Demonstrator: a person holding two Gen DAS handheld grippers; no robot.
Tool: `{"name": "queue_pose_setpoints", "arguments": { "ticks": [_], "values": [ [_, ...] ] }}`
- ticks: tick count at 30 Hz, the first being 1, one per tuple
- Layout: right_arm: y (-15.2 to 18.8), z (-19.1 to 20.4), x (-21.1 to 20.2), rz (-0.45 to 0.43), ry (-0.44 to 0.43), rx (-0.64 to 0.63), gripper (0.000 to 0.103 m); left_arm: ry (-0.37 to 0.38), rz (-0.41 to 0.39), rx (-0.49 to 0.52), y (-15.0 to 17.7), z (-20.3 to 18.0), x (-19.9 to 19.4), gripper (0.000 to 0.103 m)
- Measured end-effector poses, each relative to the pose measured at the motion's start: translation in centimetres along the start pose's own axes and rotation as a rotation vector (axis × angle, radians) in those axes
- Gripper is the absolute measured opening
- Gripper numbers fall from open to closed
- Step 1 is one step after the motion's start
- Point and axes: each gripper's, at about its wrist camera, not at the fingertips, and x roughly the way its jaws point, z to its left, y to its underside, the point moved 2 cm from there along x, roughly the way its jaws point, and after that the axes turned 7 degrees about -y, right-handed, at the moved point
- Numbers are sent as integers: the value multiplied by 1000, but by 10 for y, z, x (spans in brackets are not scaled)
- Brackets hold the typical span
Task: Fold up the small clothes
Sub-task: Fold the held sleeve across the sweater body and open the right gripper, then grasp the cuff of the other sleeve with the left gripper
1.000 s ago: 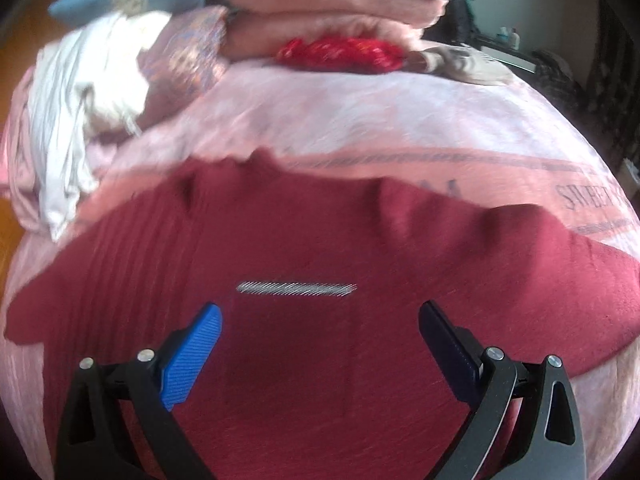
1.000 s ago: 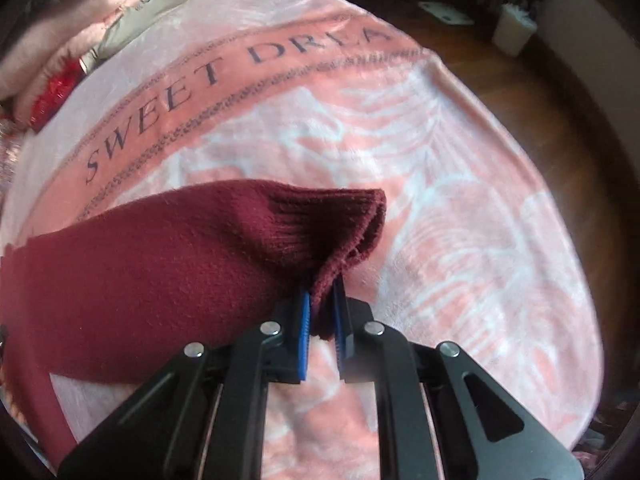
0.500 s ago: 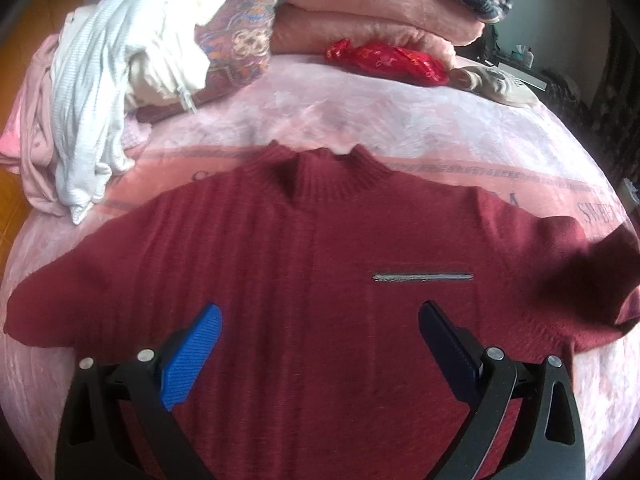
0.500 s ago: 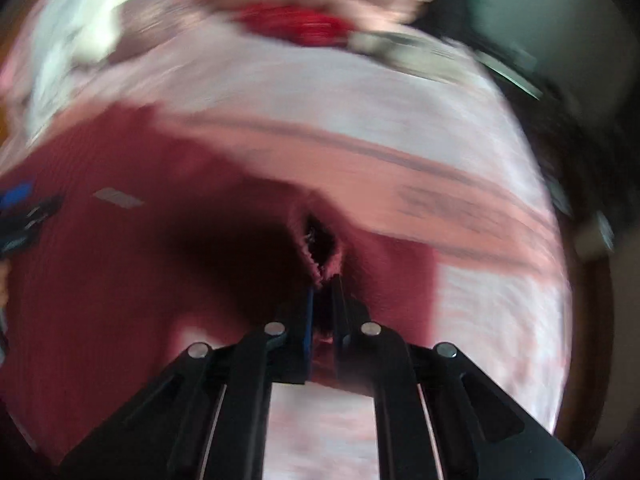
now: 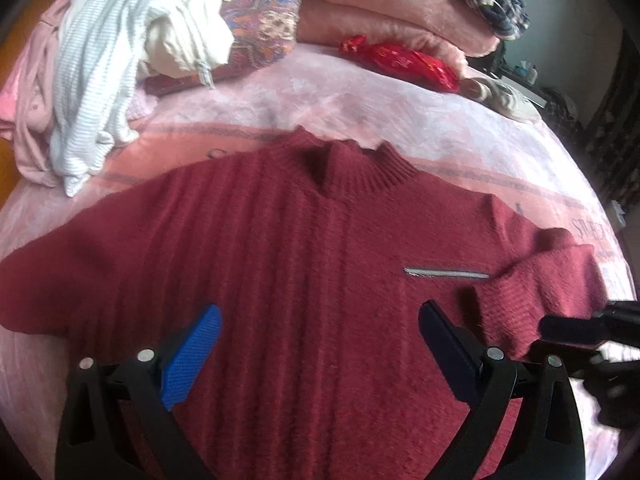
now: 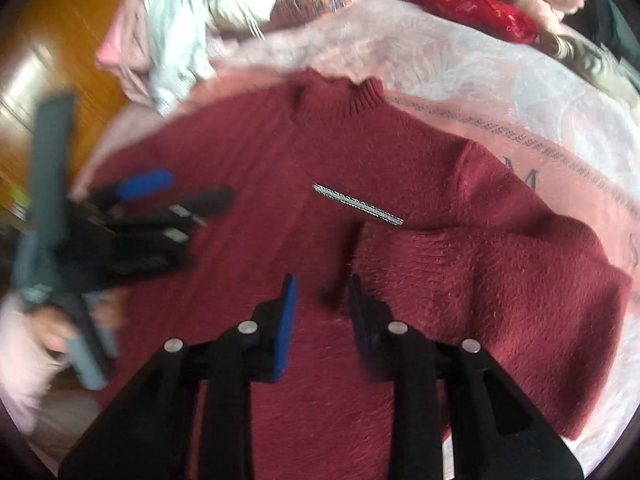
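A dark red knitted sweater [image 5: 280, 264] lies flat on the pink blanket, collar away from me, with a small silver strip on its chest [image 5: 446, 273]. Its right sleeve [image 6: 500, 264] is folded inward onto the body, the cuff near the silver strip [image 6: 356, 205]. My left gripper [image 5: 320, 344] is open and empty, just above the sweater's lower middle. My right gripper [image 6: 322, 312] is open just in front of the folded sleeve's cuff and holds nothing. The left gripper also shows blurred in the right wrist view [image 6: 168, 196].
A pile of white and pink clothes [image 5: 116, 52] lies at the far left of the bed. Folded pink blankets [image 5: 384, 16], a patterned cushion [image 5: 260, 28] and a red cloth [image 5: 404, 60] lie at the back. Wooden floor [image 6: 48, 64] shows to the left.
My right gripper carried the sleeve cuff leftward over the sweater's body, then opened and let it go. The left gripper stayed open over the sweater.
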Motion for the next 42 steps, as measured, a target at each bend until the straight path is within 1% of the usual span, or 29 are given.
{"name": "queue_pose_setpoints", "arguments": {
  "ticks": [1, 3, 4, 5, 7, 9, 13, 16, 17, 18, 19, 21, 22, 23, 24, 26, 29, 33, 35, 36, 38, 42],
  "values": [
    [1, -1, -10, -19, 0, 8, 29, 10, 6, 1, 1, -5, 0, 99],
    [3, -9, -33, -62, 46, 13, 29, 39, 20, 2, 4, -18, 0, 99],
    [11, -23, -53, -100, 91, 40, 29, 59, 27, 8, 7, -28, 0, 99],
    [16, -33, -62, -114, 102, 67, 31, 76, 36, 19, 10, -40, 0, 99],
    [25, -51, -71, -129, 120, 104, 31, 107, 53, 55, 15, -66, 2, 99],
    [36, -69, -75, -128, 138, 136, 31, 112, 56, 81, 19, -91, 7, 99],
    [57, -94, -80, -123, 144, 168, 31, 116, 91, 90, 26, -127, 23, 99],
    [72, -112, -85, -124, 147, 193, 31, 108, 97, 100, 30, -146, 31, 99],
    [76, -118, -86, -125, 145, 205, 31, 114, 102, 99, 32, -151, 33, 97],
    [81, -124, -88, -127, 143, 220, 31, 118, 105, 98, 35, -155, 34, 91],
    [84, -129, -89, -128, 143, 229, 31, 104, 89, 103, 37, -160, 33, 87],
    [91, -137, -91, -131, 144, 249, 31, 87, 59, 125, 38, -167, 29, 66],
    [96, -142, -93, -131, 144, 262, 31, 94, 51, 130, 38, -170, 27, 58],
    [99, -145, -94, -131, 144, 269, 31, 112, 49, 131, 37, -172, 25, 45],
    [101, -148, -95, -132, 143, 275, 31, 131, 47, 128, 36, -174, 21, 35],
    [104, -151, -97, -137, 140, 291, 31, 170, 54, 126, 35, -178, 18, 24],
    [103, -153, -99, -144, 143, 300, 31, 189, 46, 129, 34, -176, 14, 17],
    [97, -151, -99, -161, 125, 315, 31, 191, 1, 121, 22, -161, 0, 15],
    [93, -148, -99, -170, 109, 317, 31, 192, -37, 101, 10, -143, -13, 15],
    [92, -146, -98, -170, 103, 315, 31, 187, -66, 98, 2, -131, -21, 15],
    [87, -142, -95, -172, 96, 311, 31, 173, -96, 88, -8, -109, -29, 15],
    [78, -131, -88, -170, 70, 304, 31, 150, -97, 17, -27, -47, -33, 15]
  ]
}}
